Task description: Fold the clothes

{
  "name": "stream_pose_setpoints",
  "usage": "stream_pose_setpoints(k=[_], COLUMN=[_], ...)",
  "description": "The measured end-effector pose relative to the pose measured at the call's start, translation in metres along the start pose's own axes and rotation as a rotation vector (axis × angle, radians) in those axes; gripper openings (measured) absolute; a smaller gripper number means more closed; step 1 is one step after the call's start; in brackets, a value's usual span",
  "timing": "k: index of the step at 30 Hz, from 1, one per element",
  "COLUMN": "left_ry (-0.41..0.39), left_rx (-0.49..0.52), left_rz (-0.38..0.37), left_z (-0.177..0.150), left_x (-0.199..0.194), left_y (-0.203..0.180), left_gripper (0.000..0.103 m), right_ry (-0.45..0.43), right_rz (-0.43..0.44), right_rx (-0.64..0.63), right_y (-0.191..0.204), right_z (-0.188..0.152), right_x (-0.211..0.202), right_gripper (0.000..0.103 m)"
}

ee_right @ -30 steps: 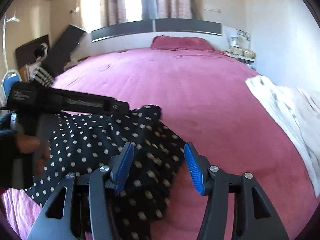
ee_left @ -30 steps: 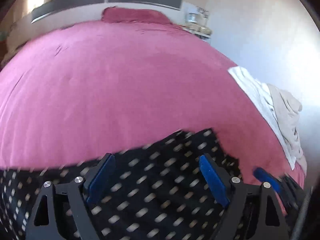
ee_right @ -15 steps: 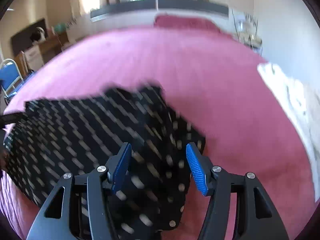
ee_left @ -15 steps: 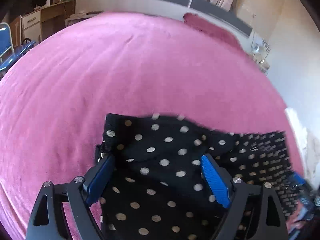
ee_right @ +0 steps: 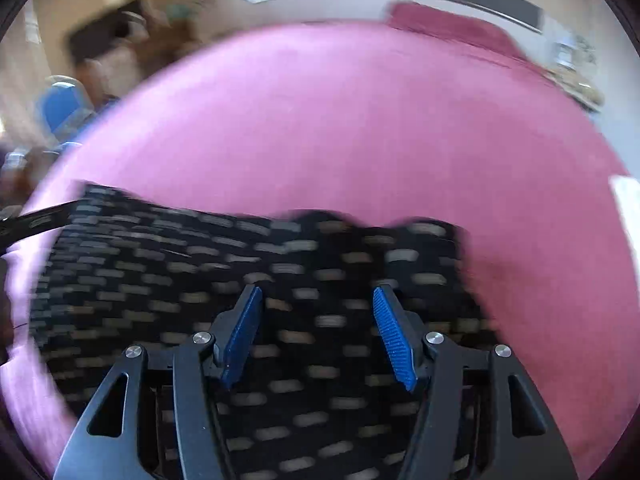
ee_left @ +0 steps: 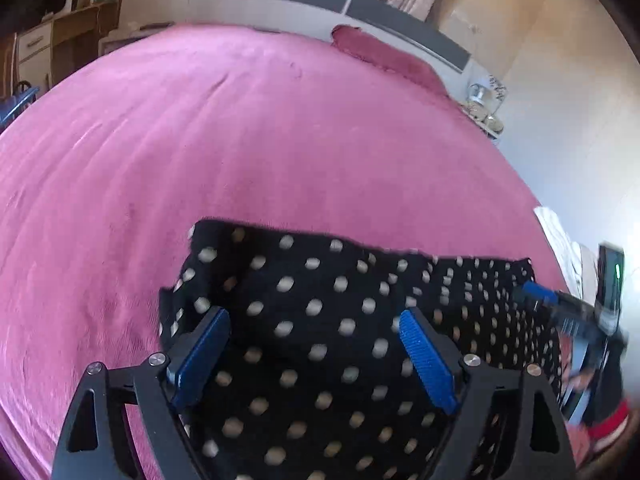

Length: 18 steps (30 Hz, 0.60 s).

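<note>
A black garment with white polka dots (ee_left: 320, 320) lies on the pink bedspread (ee_left: 240, 140), near its front edge. My left gripper (ee_left: 314, 354) hovers over the garment's left part, jaws wide open, nothing between the blue pads. The right wrist view is motion-blurred; there the same garment (ee_right: 200, 280) spreads to the left and my right gripper (ee_right: 318, 334) stands open above its right part, holding nothing. In the left wrist view the right gripper (ee_left: 560, 308) shows blurred at the garment's right end. A sliver of the left gripper (ee_right: 36, 220) crosses the left edge of the right wrist view.
A pink pillow (ee_left: 384, 58) and a dark headboard (ee_left: 400, 20) lie at the far end of the bed. White clothes (ee_left: 560, 240) lie at the bed's right edge. A nightstand with jars (ee_left: 484, 108) stands far right, a desk (ee_left: 52, 44) and blue chair (ee_right: 60, 108) to the left.
My left gripper swept left across the garment and now sits over its left end. My right gripper moved onto the garment's right part. Both stayed open.
</note>
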<state>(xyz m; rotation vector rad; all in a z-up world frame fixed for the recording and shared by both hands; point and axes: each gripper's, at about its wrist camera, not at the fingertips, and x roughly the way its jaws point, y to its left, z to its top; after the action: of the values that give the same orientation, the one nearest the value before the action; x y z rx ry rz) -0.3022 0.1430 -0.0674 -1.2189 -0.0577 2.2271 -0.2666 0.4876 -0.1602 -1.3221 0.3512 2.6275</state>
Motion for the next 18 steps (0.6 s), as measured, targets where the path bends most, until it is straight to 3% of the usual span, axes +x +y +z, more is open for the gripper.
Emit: stream_pose_setpoints(k=[3,7,9,10,12,15,18], left_ry=[-0.034,-0.054,-0.024,0.004,0.04,0.039,-0.017], left_rx=[0.019,-0.004,-0.034,-0.049,-0.054,-0.017,0.01], left_rz=[-0.012,0.004,0.035,0.053,0.073,0.101,0.074], left_z=[-0.001,0.019,0.028,0.029,0.028,0.029,0.025], left_x=[-0.01,-0.001,0.012,0.019,0.033,0.03,0.004], left_y=[0.004,0.009,0.006,0.01,0.016,0.01,-0.005], left_gripper=[0.088,0.088,0.088,0.088,0.088,0.088,0.088], right_ry=[-0.045,-0.105,-0.091,-0.059,0.01,-0.008,-0.058], right_rz=[0.014,0.021,0.022,-0.003,-0.145,-0.148,-0.099], right_rx=[0.142,0.063,-0.02,-0.077,-0.106,0.057,0.13], right_y=[-0.028,-0.002,0.011,0.02,0.016,-0.013,-0.025], right_z=[0.0,0.001,0.003,0.002,-0.003,-0.009,-0.015], right_x=[-0.02,-0.044,-0.031,-0.019,0.007,0.004,-0.022], right_gripper=[0.061,0.061,0.065,0.065,0.064,0.064,0.064])
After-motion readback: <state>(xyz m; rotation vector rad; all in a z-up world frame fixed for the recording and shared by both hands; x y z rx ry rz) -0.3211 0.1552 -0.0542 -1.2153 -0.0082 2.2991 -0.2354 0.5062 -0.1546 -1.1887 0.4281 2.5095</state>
